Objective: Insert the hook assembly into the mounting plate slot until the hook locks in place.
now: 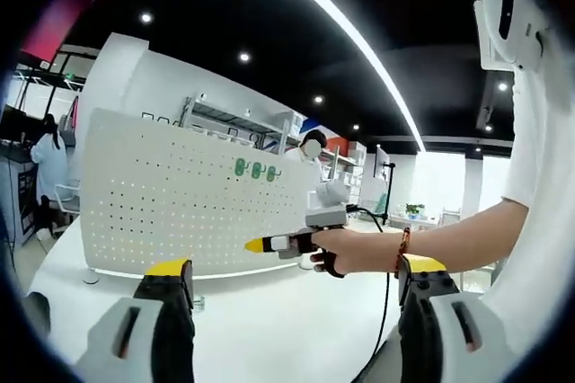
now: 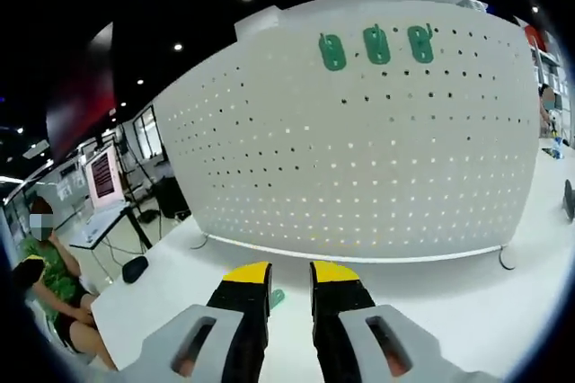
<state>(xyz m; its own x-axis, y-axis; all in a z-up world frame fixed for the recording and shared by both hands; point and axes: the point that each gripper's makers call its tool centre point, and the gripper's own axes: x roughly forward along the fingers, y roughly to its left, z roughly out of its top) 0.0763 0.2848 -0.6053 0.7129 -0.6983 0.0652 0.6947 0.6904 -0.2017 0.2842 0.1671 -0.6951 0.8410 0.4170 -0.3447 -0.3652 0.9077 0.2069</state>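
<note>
White table (image 2: 431, 302), pegboard (image 2: 359, 158) (three green hooks (image 2: 376, 44)), left hand-held gripper (image 1: 296, 275) spread, right (image 2: 289, 273) nearly closed

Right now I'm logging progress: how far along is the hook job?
Three green hooks already sit high on the white pegboard. Nothing is in hand: the left gripper is open, and the right gripper is nearly closed on nothing. A small green piece lies on the table, not yet inserted.

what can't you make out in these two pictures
- Green piece on the table: right gripper view, mostly hidden behind the right gripper's jaw; type unclear.
- Three green hooks on the pegboard: too small in both views to tell if locked.
- Right gripper in the left gripper view: whether its jaws hold anything.
- Left gripper: jaws wide apart, bodies cut off by the bottom edge.
</note>
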